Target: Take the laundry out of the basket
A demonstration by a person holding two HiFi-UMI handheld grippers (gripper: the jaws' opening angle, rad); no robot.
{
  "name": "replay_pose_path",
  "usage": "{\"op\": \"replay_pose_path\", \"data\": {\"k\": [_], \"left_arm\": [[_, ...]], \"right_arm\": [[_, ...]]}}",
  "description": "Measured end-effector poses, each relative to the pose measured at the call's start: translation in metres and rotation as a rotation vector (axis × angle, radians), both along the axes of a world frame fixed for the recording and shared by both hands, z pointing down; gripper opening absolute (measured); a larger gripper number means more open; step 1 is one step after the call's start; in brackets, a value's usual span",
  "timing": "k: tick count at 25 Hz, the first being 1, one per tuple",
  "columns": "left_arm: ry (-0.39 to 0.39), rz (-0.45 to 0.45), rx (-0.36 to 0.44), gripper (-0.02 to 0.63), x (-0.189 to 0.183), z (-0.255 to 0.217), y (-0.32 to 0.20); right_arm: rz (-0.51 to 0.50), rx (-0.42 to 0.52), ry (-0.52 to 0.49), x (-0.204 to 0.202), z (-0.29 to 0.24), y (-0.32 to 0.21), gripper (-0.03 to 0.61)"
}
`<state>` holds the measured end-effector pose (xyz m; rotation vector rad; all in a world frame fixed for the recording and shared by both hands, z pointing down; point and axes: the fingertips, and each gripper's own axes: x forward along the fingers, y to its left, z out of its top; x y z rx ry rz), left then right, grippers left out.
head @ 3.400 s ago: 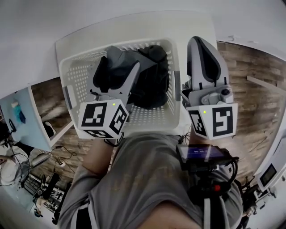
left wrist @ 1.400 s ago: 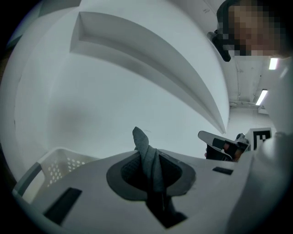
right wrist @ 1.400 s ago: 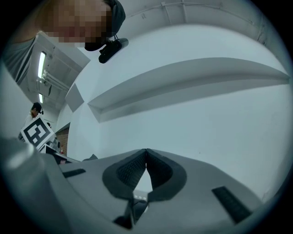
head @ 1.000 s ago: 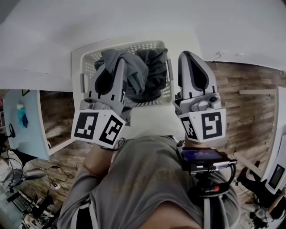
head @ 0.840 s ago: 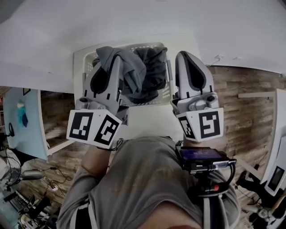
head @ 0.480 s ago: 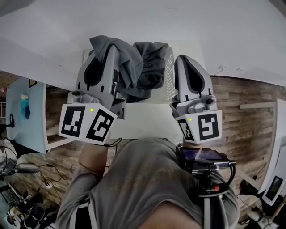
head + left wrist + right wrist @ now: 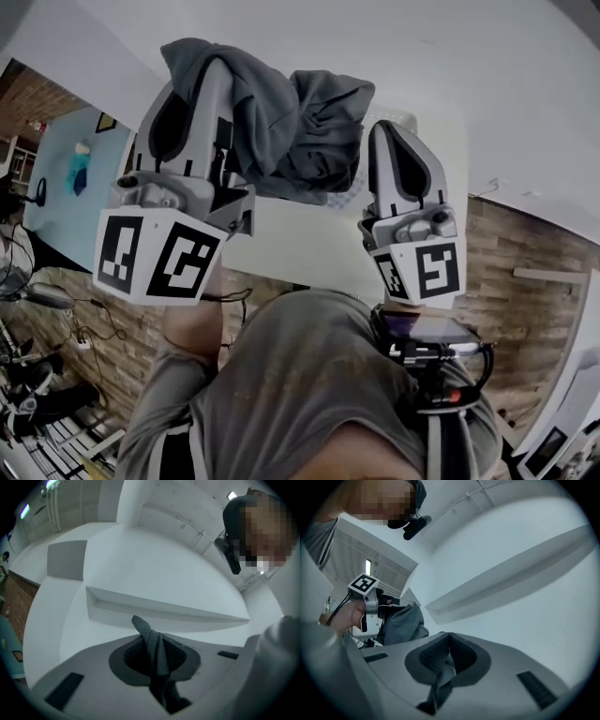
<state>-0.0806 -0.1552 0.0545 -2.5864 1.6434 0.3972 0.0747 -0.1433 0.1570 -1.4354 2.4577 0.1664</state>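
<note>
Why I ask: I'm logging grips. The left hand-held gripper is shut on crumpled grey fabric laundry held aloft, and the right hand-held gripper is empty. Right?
Wrong on one point: the right hand-held gripper is not empty; the right gripper view shows it shut on the crumpled grey fabric laundry too. The left hand-held gripper does hold it aloft.

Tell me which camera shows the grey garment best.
The head view: most of the bunched grey garment shows, held between both grippers. In the left gripper view, only a fold pinched by the left gripper shows; in the right gripper view, a strip pinched by the right gripper, plus part of the bundle further off.
</note>
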Motion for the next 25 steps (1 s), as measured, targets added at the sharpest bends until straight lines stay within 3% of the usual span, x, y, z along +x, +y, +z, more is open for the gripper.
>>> {"op": "replay_pose_path", "data": {"k": [4,9,11,18,25], "left_arm": [[-0.005,-0.075,0.053,0.051,-0.042,-0.026,0.018],[-0.017,-0.177,0.133,0.051,-0.142,-0.057,0.051],[-0.029,-0.218,0.147,0.051,-0.165,-0.068,0.064],[-0.062,-0.312,0.172,0.051,-0.177,-0.084,0.097],[-0.028,-0.357,0.118,0.051,-0.203,-0.061,0.107]], "right_arm": [[-0.07,0.01,-0.012,-0.037,-0.001,0.001,0.008],[-0.145,0.014,-0.02,-0.126,0.0,0.01,0.008],[-0.172,0.015,-0.028,-0.144,-0.003,0.013,0.008],[-0.243,0.016,-0.04,-0.154,-0.006,0.022,0.008],[-0.272,0.004,-0.014,-0.17,-0.005,0.023,0.008]]}}
